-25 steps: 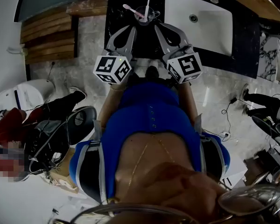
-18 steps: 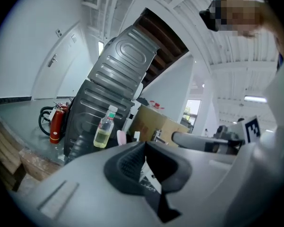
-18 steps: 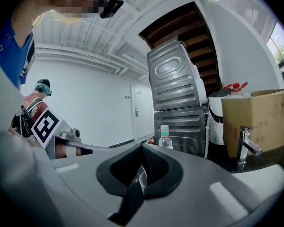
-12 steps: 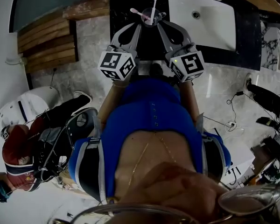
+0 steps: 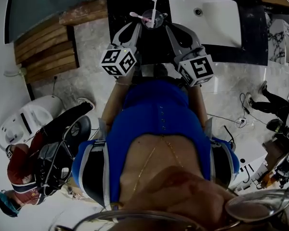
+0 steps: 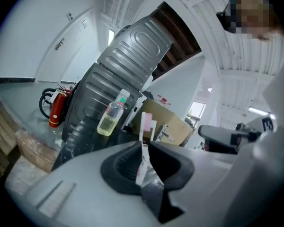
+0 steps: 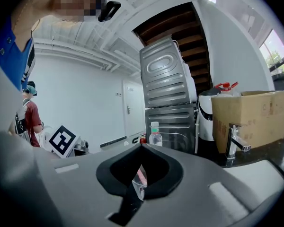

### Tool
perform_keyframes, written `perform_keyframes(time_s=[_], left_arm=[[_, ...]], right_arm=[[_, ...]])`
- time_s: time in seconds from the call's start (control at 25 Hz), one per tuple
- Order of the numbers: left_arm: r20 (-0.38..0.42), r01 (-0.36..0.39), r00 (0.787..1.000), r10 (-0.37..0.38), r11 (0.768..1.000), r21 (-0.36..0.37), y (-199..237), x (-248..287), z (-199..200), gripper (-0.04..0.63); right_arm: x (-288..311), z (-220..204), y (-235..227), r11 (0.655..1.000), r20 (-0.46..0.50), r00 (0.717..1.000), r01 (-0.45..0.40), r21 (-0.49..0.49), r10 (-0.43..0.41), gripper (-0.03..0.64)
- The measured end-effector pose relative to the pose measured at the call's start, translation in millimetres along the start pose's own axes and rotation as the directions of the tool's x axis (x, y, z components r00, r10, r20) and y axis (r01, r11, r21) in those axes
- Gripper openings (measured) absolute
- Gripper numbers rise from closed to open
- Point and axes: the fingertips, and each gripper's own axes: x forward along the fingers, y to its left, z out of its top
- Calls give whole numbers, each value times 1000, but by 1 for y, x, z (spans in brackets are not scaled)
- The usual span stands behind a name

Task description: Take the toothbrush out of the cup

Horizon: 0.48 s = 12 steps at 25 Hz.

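A clear cup (image 5: 152, 20) stands on the black counter (image 5: 121, 13), left of the sink. A white toothbrush (image 5: 154, 3) stands upright in it and a pink one (image 5: 136, 15) leans out to the left. My left gripper (image 5: 141, 24) is at the cup's left side with its jaws opening. In the left gripper view, the white and pink toothbrush (image 6: 146, 126) shows in the narrow gap of that gripper (image 6: 144, 148), untouched by the pads. My right gripper (image 5: 164, 25) is at the cup's right side. It (image 7: 139, 168) is shut on the cup's clear rim (image 7: 138, 182).
A white sink (image 5: 207, 16) with a chrome faucet (image 7: 234, 145) lies right of the cup, a cardboard box (image 7: 248, 115) behind it. A bottle of yellow liquid (image 6: 111, 119) stands at the counter's back. A person (image 5: 24, 172) crouches on the floor at lower left.
Both grippers stay at the cup, and both toothbrushes stay in it. The head view has shifted a little, and the two marker cubes sit slightly farther apart.
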Motion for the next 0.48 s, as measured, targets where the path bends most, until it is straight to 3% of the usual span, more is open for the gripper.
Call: perform_keyframes(time_s=[0.24,0.48], left_arm=[[-11,35,999,-35,997,-75,9,17,-7,124],[-2,48,999,-48,998,-35,7,29,-6,127]], right_arm=[[-4,-5,-10,1000,-25,999,27,-4,-27,2],[-8,-12,-18,999,-38,999,37,5,-37,2]])
